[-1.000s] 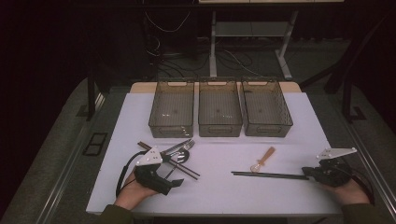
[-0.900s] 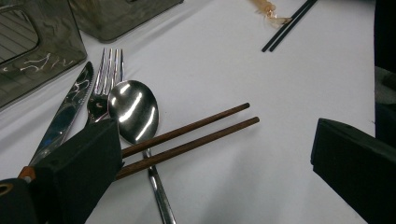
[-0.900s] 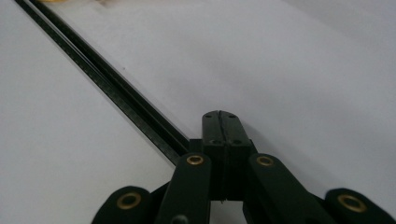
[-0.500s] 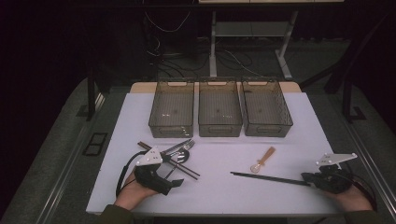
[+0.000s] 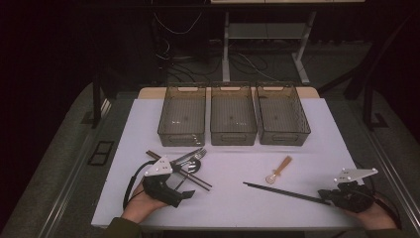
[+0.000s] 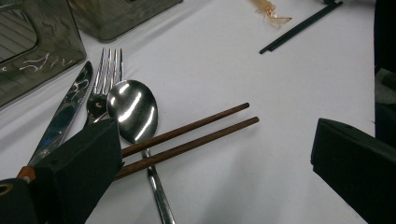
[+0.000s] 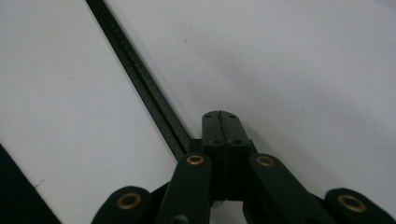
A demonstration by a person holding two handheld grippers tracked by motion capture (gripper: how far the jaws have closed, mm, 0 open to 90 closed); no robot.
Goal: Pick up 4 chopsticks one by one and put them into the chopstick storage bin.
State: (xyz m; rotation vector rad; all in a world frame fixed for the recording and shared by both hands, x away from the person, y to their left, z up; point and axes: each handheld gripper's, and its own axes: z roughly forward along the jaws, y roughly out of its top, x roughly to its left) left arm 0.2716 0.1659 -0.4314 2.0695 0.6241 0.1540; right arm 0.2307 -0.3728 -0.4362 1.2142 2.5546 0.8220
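On the white table [image 5: 317,124], my right gripper [image 5: 331,194] clamps thin black chopsticks [image 5: 285,191]; three clear plastic bins [image 5: 233,119] ahead remain empty.

Three bins [image 5: 234,121] stand side by side at the bench's [image 5: 322,129] far edge. Nearer than the right bin lies a small wooden spoon [image 5: 279,170]. Nearer than the left bin lie a knife [image 6: 63,114], fork [image 6: 100,91], metal spoon [image 6: 133,112] and brown chopsticks [image 6: 196,135] together.

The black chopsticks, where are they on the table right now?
In the high view the black chopsticks lie on the white table at front right, just below the small wooden spoon, their near end at the shut right gripper.
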